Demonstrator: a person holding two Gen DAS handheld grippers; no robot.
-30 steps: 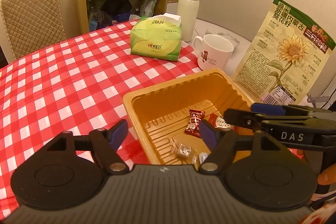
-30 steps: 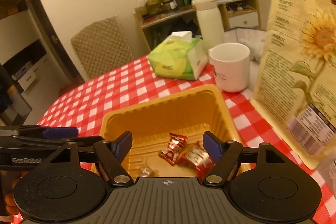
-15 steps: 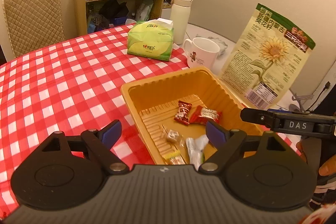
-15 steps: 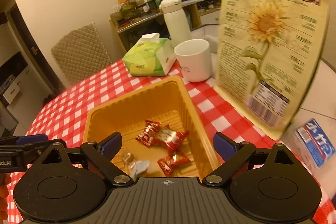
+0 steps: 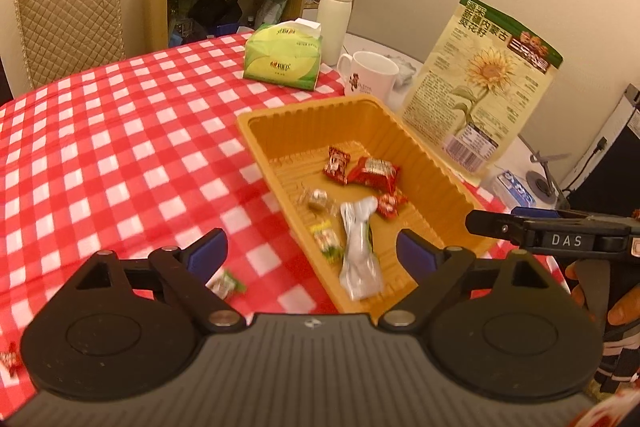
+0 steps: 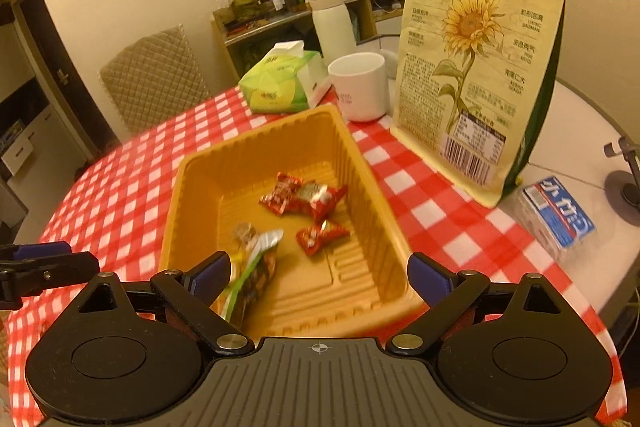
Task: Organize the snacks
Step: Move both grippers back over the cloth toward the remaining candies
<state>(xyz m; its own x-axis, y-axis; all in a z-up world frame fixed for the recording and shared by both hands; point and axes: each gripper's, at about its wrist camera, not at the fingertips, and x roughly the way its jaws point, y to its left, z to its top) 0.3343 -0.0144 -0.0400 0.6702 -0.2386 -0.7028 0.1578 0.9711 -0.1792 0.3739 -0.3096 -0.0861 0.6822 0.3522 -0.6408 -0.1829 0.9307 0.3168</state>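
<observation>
An orange plastic tray (image 5: 308, 105) (image 6: 256, 135) sits on the red checked tablecloth. It holds three red snack packets (image 5: 374, 171) (image 6: 304, 195), a long silver packet (image 5: 360, 247) (image 6: 256, 267) and small wrapped candies. My left gripper (image 5: 312, 251) hovers over the tray's near corner, its jaws opening with nothing between the pads. My right gripper (image 6: 320, 273) stands open above the tray's near side, also holding nothing. A green-wrapped candy (image 5: 228, 283) lies on the cloth by the left finger. Another red candy (image 5: 8, 359) shows at the far left edge.
A tall sunflower-seed bag (image 5: 480, 87) (image 6: 476, 67) stands right of the tray. Behind the tray are a white mug (image 5: 372, 77), a green tissue pack (image 5: 284, 59) and a white flask (image 5: 334, 15). A blue box (image 6: 556, 219) lies near the right edge. A padded chair (image 5: 68, 15) stands beyond.
Both grippers drew back from the tray and their jaws widened. The silver packet and a third red packet now lie in the tray. The green candy on the cloth came into view.
</observation>
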